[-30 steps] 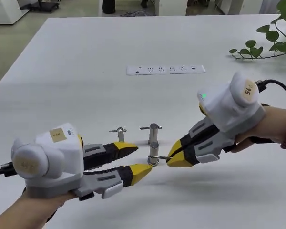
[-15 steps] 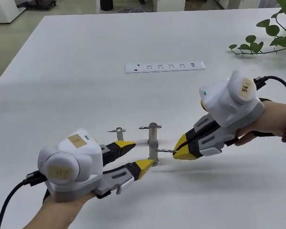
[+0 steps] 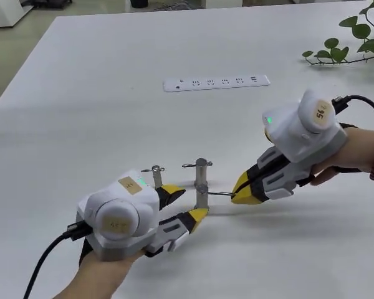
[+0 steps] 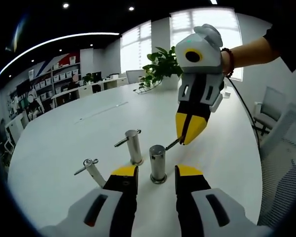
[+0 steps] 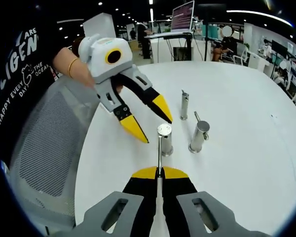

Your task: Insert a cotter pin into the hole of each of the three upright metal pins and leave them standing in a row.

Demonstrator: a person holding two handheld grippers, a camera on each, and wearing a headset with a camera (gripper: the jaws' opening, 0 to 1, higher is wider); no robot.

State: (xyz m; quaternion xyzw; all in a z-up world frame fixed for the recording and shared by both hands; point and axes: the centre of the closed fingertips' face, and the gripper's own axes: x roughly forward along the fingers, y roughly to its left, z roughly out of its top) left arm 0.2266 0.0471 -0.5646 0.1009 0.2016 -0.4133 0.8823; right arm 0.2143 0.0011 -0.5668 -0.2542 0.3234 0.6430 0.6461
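Creeping closer, the left gripper (image 3: 192, 201), jaws wide, is straddling the nearest metal pin (image 3: 202, 198) while the right gripper (image 3: 242, 193) is pressing its pinched cotter pin (image 3: 219, 194) against it, risking toppling it if misaimed.

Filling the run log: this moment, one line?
right gripper: shut on cotter pin, tip at nearest metal pin | left gripper: open, flanking it | other two pins: cotter-pinned

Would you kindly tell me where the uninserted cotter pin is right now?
Head view, right of centre: the cotter pin is clamped in the right tongs, tip pointing at the nearest upright pin.
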